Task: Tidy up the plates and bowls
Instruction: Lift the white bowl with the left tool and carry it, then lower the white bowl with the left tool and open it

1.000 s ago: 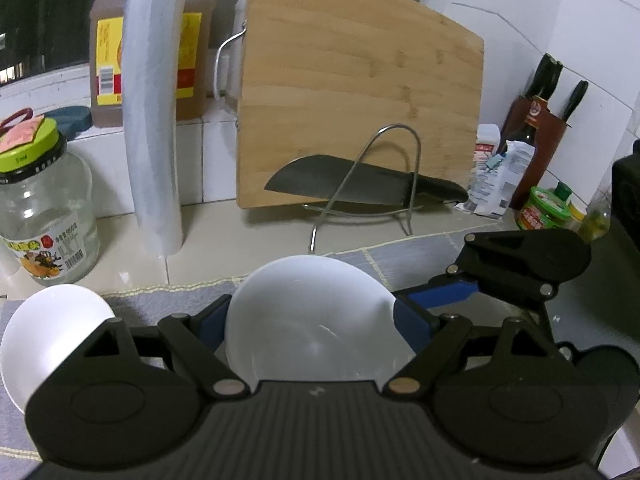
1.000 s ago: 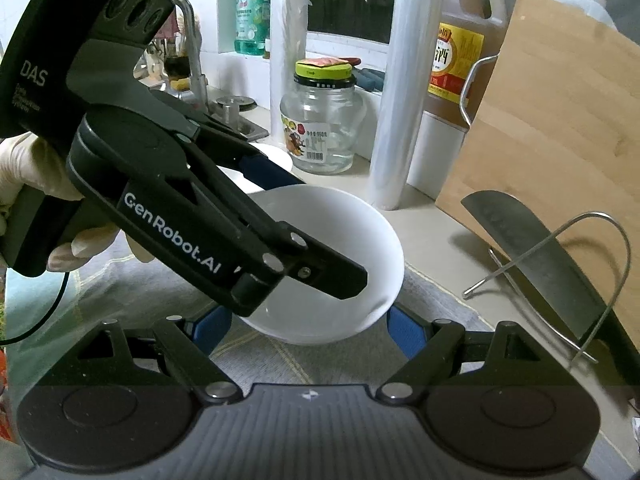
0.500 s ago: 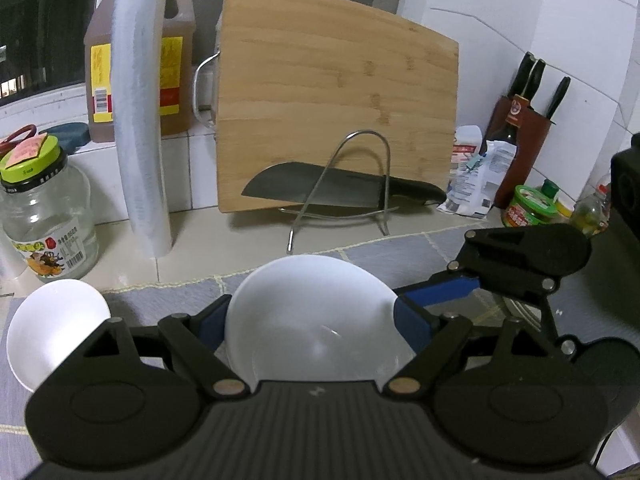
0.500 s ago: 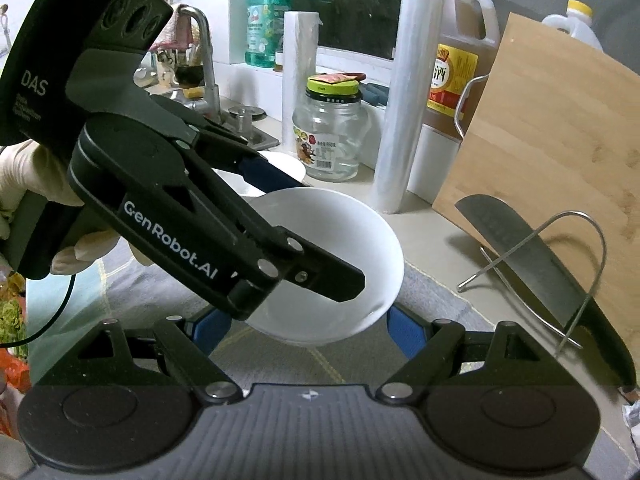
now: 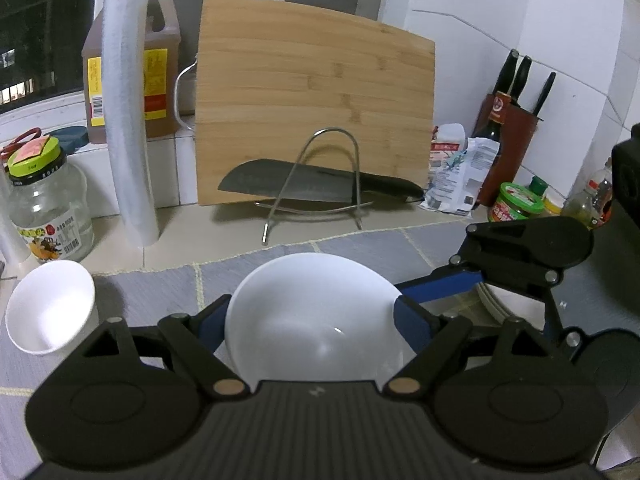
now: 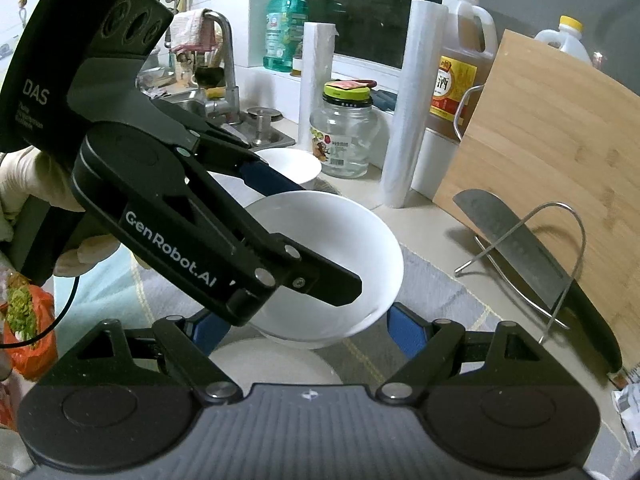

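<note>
A large white bowl (image 5: 316, 316) sits between the fingers of my left gripper (image 5: 316, 316), which is shut on it and holds it above the grey mat. In the right wrist view the same bowl (image 6: 340, 248) hangs over a stack of white plates (image 6: 276, 364) below. My right gripper (image 6: 304, 328) is open around the bowl's near side, its blue pads (image 6: 404, 332) apart from it. It also shows in the left wrist view (image 5: 520, 256), over the plate stack (image 5: 508, 304). A smaller white bowl (image 5: 50, 306) stands on the mat at left.
A bamboo cutting board (image 5: 312, 100) leans at the back behind a wire rack (image 5: 316, 184) holding a cleaver (image 5: 316, 182). A glass jar (image 5: 44, 204), a plastic-wrap roll (image 5: 124, 120) and oil jugs stand at left. A knife block (image 5: 508, 144) and jars are at right. The sink faucet (image 6: 224, 68) is far left.
Both grippers have pulled back and risen with the large bowl; the cutting board and rack look farther away. The plate stack now shows beneath the bowl in the right wrist view.
</note>
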